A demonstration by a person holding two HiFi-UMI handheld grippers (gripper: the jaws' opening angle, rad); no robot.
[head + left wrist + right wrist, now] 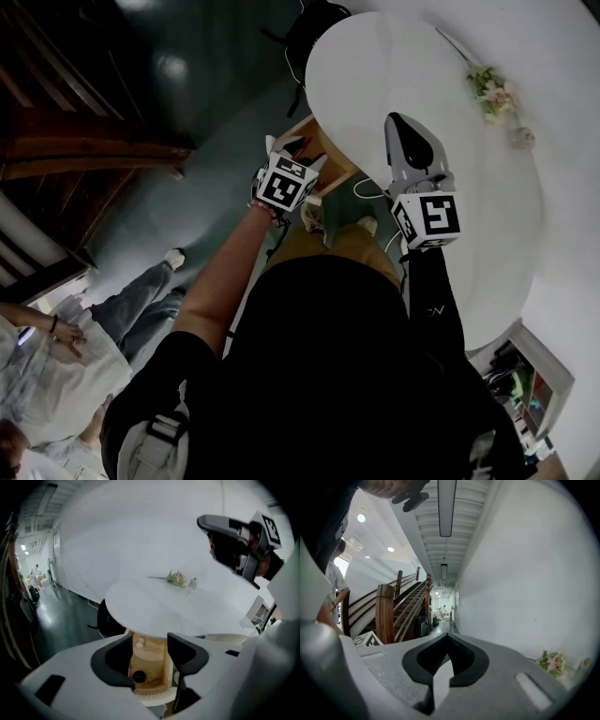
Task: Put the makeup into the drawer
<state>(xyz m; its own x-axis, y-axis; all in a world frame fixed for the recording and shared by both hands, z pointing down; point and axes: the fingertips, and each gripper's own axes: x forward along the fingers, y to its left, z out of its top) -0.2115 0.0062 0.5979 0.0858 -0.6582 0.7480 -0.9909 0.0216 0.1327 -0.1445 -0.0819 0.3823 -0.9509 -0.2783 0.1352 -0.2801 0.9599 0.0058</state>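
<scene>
I'm looking down on a round white tabletop [366, 84] over a dark, glossy floor [206, 84] — flowers [491, 92] lie near its far edge. A wooden staircase [401, 604] climbs beside a long white wall [525, 573] — strip lights [446, 506] line the ceiling.

White table [375, 75], pale wood drawer [157, 660], black makeup [139, 677], pink flowers [492, 94]

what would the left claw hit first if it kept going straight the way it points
Most likely the open wooden drawer, about where the small black round item lies; depth is hard to judge.
</scene>
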